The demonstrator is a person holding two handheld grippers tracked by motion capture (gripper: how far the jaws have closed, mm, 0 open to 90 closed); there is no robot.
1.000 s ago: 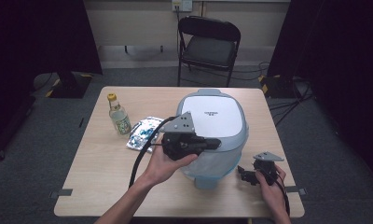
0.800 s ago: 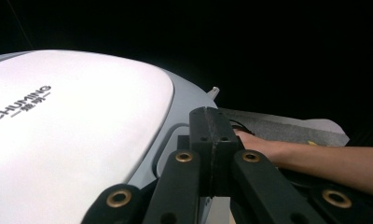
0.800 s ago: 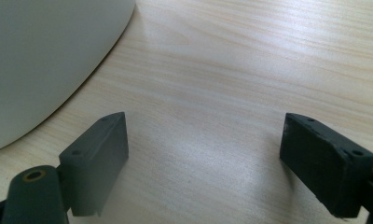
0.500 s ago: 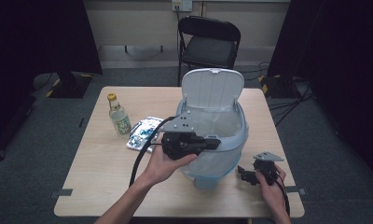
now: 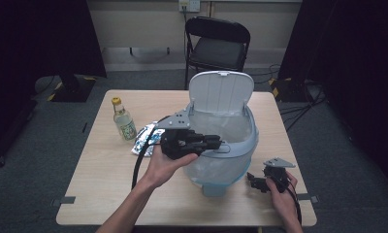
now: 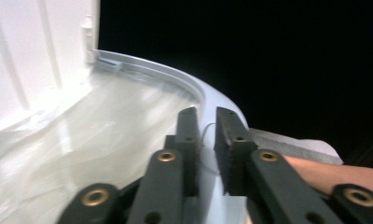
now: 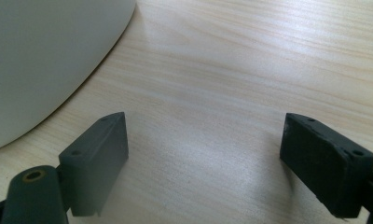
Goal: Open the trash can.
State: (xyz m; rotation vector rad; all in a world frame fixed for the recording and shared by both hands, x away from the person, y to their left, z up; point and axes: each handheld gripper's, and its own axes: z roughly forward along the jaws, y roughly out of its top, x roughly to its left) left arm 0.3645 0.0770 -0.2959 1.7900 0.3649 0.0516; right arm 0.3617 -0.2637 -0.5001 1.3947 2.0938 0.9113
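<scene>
Tabletop (image 5: 105, 194) scene: your left gripper (image 5: 216, 142), jaws just parting slightly, straddles the open bin's rim (image 5: 250, 145); your right gripper (image 5: 252, 180) rests wide open, empty, at 4 o'clock.

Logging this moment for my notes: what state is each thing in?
Bin lid: up, open.
Bin: upright, lined with a clear bag.
Bottle: upright, capped.
Left gripper: at the bin's front rim, jaws just parting, nothing held.
Right gripper: open, empty, low by the table.
</scene>
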